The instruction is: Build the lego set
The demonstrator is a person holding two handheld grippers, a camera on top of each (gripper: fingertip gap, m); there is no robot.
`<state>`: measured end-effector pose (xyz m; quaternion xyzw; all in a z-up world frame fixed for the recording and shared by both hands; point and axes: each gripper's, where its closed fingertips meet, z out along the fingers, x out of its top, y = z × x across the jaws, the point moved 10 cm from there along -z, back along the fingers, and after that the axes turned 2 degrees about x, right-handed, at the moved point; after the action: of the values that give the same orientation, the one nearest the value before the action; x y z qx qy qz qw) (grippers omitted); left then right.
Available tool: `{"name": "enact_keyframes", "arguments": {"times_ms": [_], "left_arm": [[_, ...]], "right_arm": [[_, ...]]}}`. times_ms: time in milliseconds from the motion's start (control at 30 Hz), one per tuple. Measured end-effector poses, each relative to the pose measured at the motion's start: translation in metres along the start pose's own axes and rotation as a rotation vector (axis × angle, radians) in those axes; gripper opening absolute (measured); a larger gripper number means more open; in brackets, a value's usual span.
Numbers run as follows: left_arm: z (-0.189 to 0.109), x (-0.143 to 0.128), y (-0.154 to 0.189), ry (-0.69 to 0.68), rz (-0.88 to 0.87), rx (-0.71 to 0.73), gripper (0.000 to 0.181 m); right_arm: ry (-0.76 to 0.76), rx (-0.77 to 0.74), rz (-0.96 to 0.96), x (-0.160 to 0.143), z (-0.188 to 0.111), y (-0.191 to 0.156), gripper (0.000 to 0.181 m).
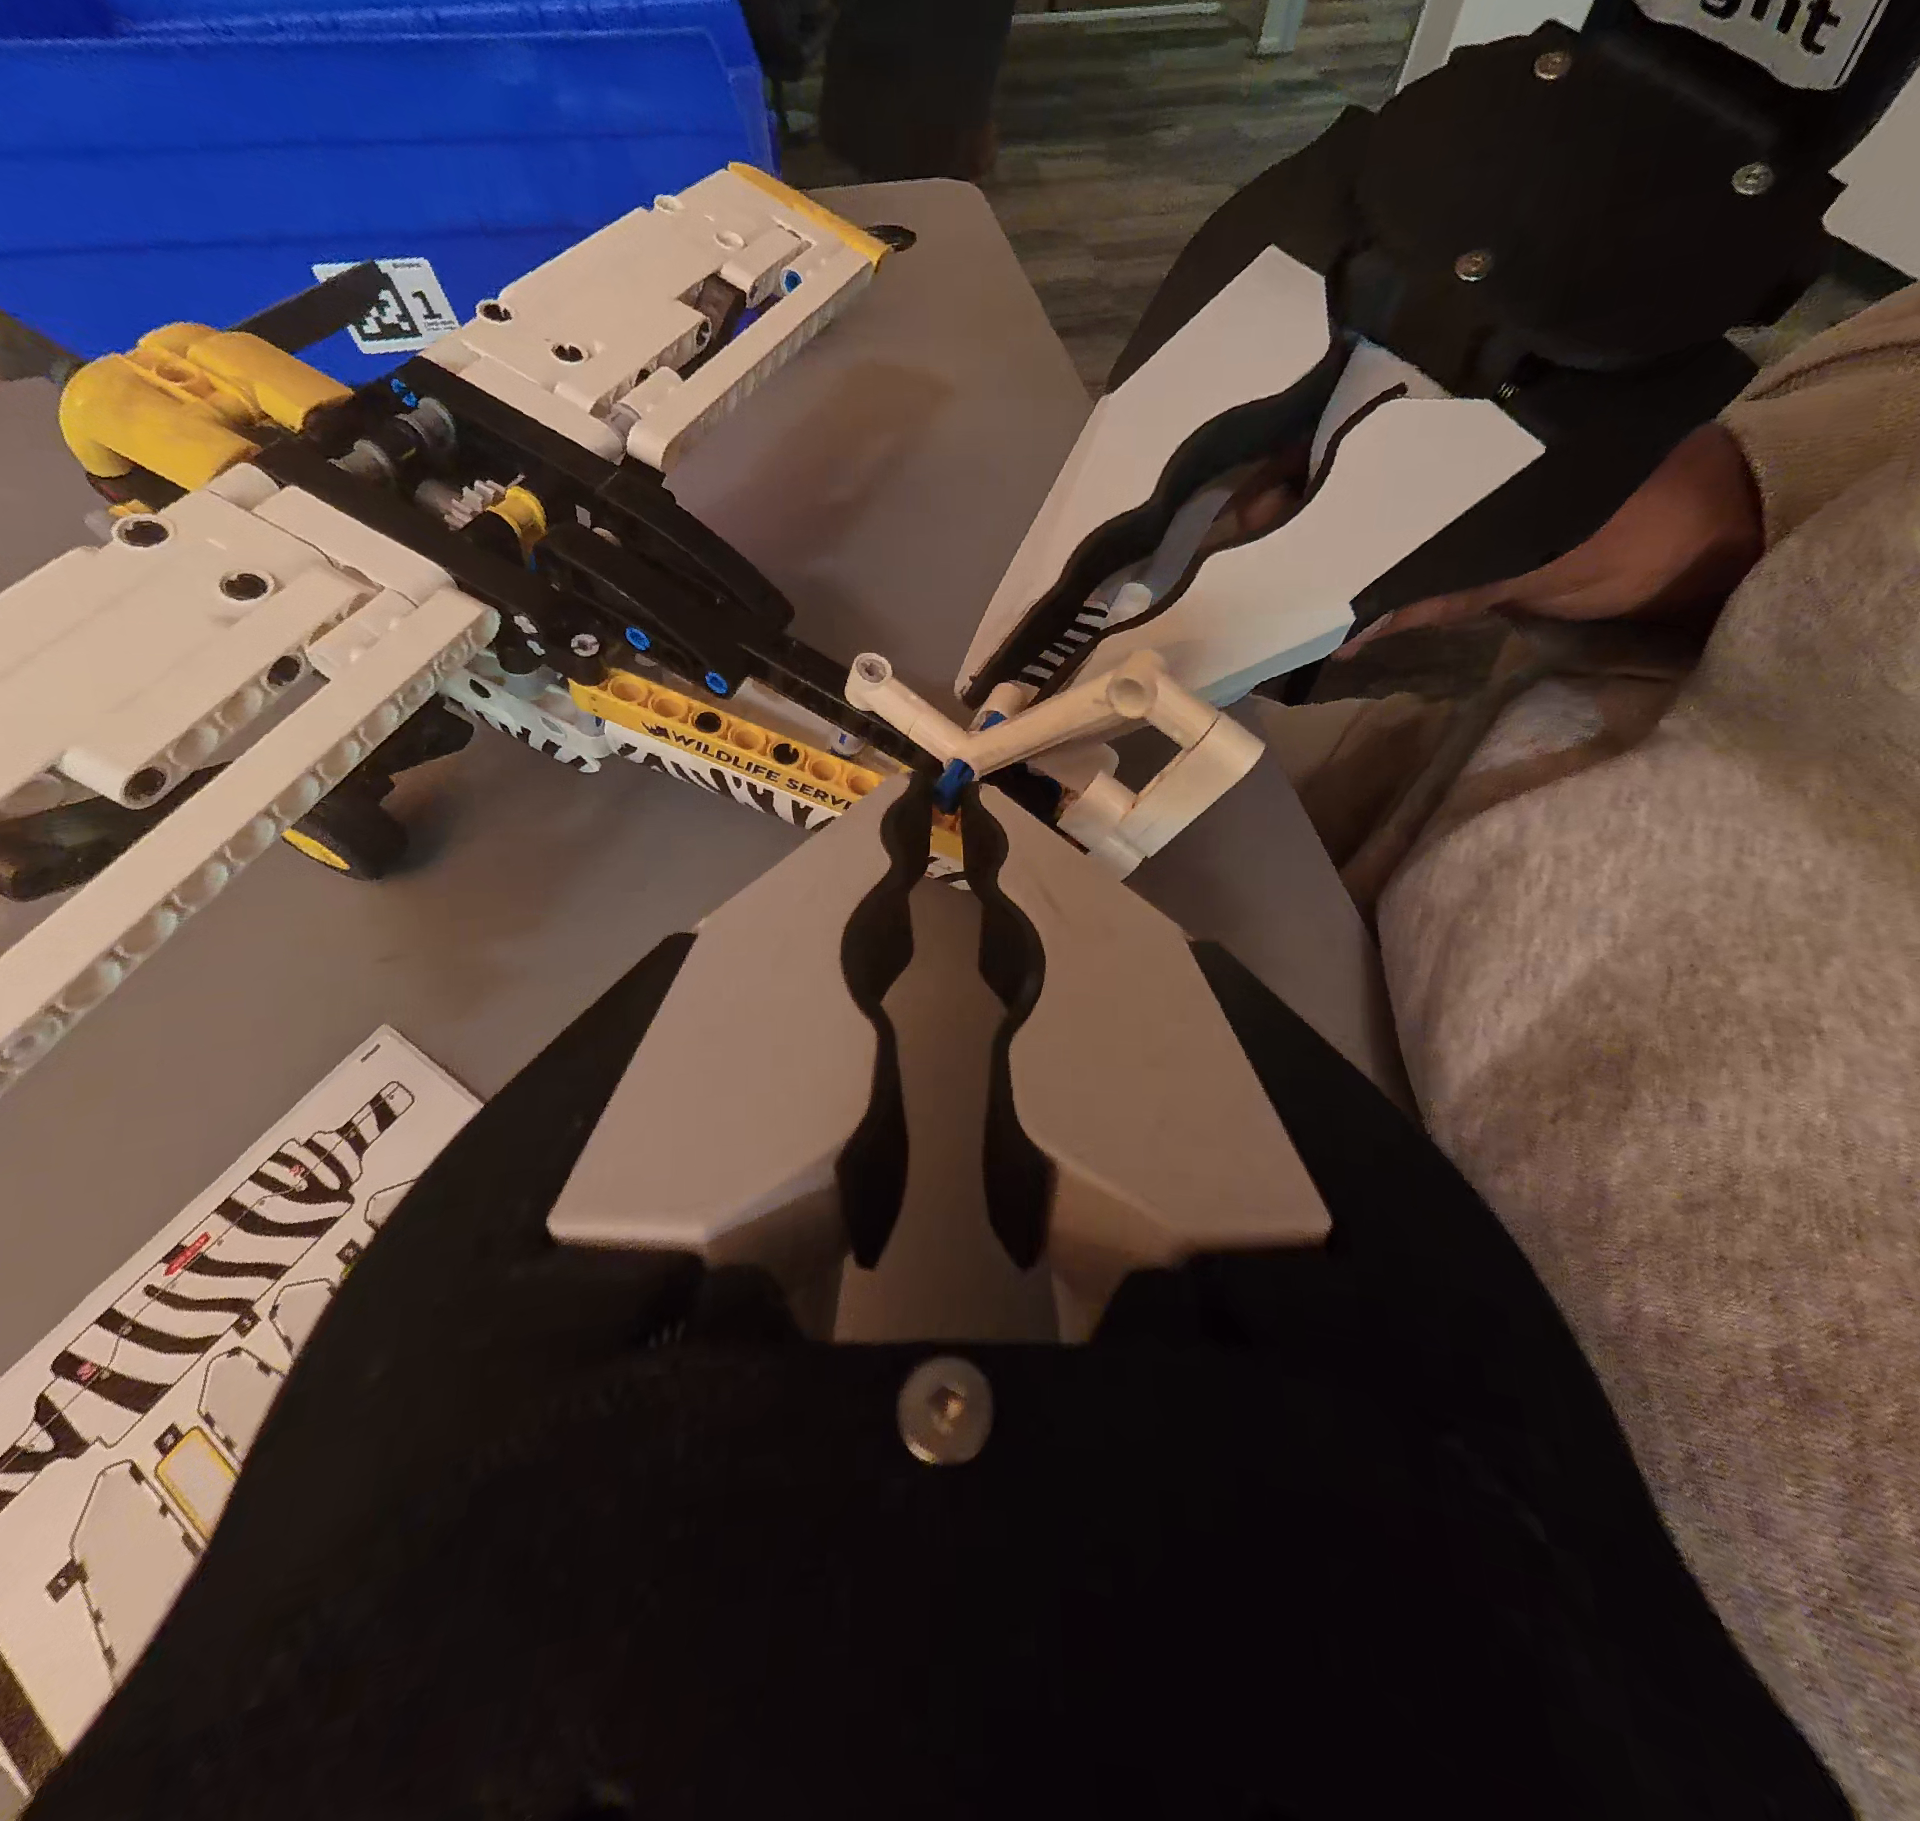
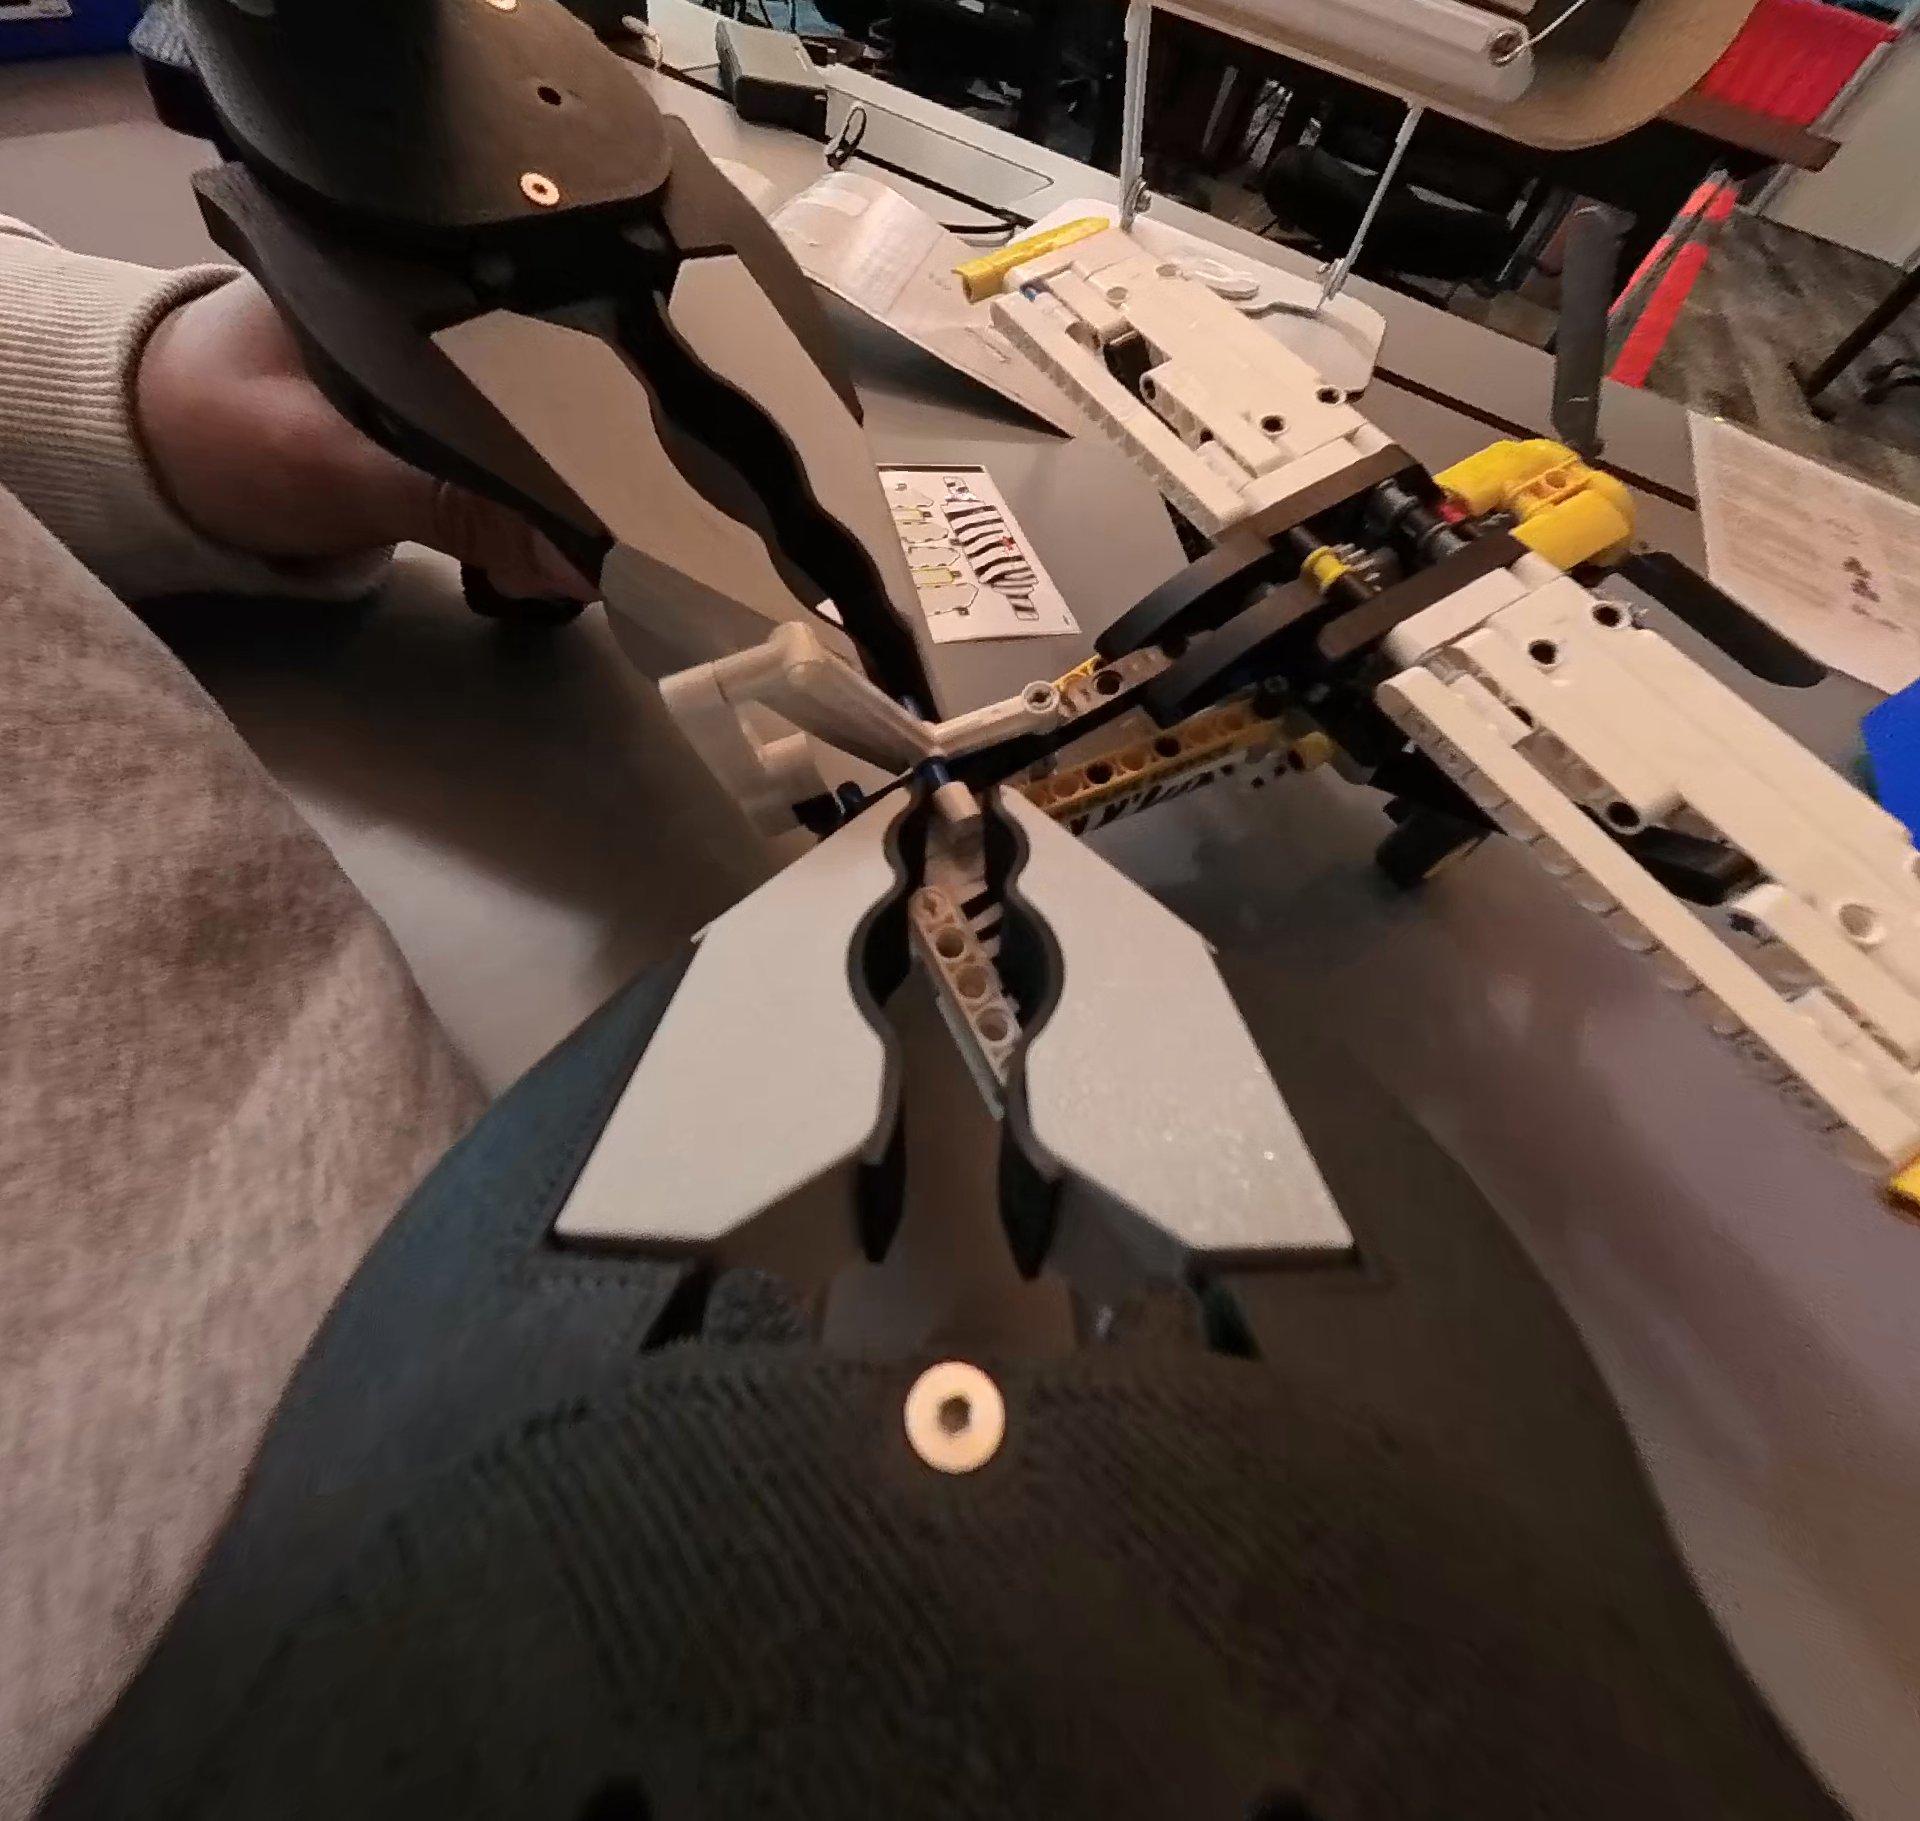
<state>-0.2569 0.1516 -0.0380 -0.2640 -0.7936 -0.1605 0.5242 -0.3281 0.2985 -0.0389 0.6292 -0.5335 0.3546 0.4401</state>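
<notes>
At the tips of the left gripper (image 1: 951, 784), fingers clamped on a small blue plastic pin (image 1: 953, 777), the right gripper (image 2: 951, 815) holds a striped white perforated beam (image 2: 968, 971) lengthwise, meeting beside the yellow-and-white aircraft model (image 1: 436, 524).

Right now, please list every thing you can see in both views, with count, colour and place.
Lego plane: one, white, black and yellow, on the table.
Blue pin: one, at the plane's tail, in the left claw.
White beam: one, striped, in the right claw.
Sticker sheet: one, zebra-striped, near table edge.
Bin: one, blue, behind plane.
Table: one, grey.
Left claw: shut.
Right claw: shut.
</notes>
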Motion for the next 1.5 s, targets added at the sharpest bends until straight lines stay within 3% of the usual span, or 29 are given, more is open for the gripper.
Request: {"name": "enact_keyframes", "arguments": {"times_ms": [333,533,1200,1400,1500], "left_arm": [[0.003,0.002,0.003,0.011,-0.062,-0.018,0.003],[0.003,0.002,0.003,0.016,-0.113,-0.018,0.002],[0.006,0.002,0.009,-0.008,-0.073,0.079,0.002],[0.009,0.003,0.010,-0.021,-0.062,0.132,0.002],[0.010,0.003,0.009,-0.021,-0.024,0.152,0.003]], "right_arm": [[0.022,0.051,0.130,-0.004,-0.007,0.006,0.008],[-0.019,0.025,0.115,0.000,-0.007,0.004,0.008],[-0.120,-0.007,0.223,0.009,-0.005,0.005,0.006],[-0.063,0.009,0.304,0.013,-0.003,0.004,0.000],[-0.117,-0.056,0.199,0.016,-0.001,0.001,0.000]]}}
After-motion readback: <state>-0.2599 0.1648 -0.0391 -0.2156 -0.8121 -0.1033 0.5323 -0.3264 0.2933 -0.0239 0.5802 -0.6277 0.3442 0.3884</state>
